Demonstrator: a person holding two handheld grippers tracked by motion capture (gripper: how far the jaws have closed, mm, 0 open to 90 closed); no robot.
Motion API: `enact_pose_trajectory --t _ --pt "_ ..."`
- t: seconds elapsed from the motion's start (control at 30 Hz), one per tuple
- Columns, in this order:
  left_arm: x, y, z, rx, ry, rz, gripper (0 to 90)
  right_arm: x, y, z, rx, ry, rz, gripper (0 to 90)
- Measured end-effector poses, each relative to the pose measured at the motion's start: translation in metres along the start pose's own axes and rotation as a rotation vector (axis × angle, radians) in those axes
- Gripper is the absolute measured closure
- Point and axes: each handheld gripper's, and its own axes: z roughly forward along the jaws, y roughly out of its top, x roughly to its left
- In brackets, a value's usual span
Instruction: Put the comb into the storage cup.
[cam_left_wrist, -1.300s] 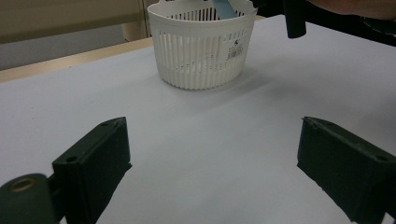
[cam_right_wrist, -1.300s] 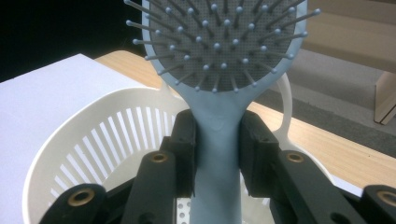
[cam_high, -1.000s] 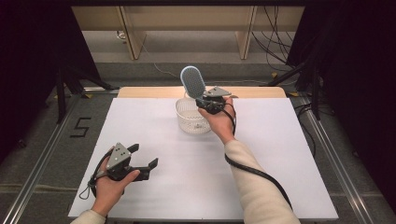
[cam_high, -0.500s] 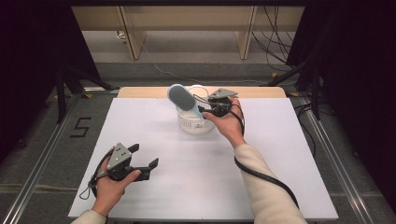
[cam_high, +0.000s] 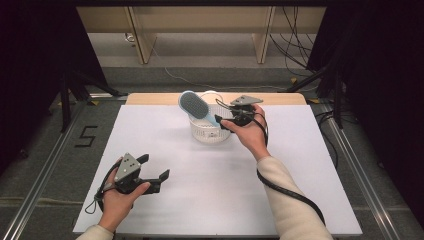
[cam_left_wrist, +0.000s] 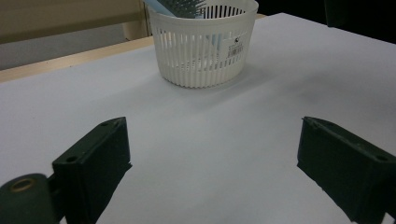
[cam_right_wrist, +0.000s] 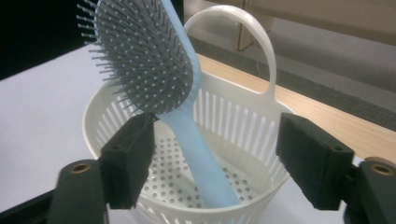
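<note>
1. Light-blue hairbrush (cam_right_wrist: 175, 100) stands handle-down in the white slotted basket (cam_high: 207, 131) at the table's (cam_high: 300, 165) far centre, head leaning left over the rim; handle tip hidden by the basket wall in the high view.
2. Right gripper (cam_high: 226, 123) just beside the basket, jaws apart either side of the handle, not clamping it.
3. Left gripper (cam_high: 156, 170) near left, jaws wide apart, nothing between them.
4. Left gripper view: brush top cut off; basket label too small to read.

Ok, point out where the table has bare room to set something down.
Bare white table lies between the left gripper and the right forearm, and along both side edges. It is crowded at the far middle: the basket, hairbrush and right gripper.
</note>
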Motion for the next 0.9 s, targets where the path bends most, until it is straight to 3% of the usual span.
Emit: enact_pose_trajectory --t 0.27,0.9 --pt "0.0 0.0 0.0 0.002 0.0 -0.002 9.0 -0.004 -0.004 -0.009 0.0 0.027 0.024 20.2" --pt "0.001 -0.001 0.0 0.003 0.004 -0.004 8.8 -0.013 -0.02 -0.032 0.01 0.034 0.022 19.1"
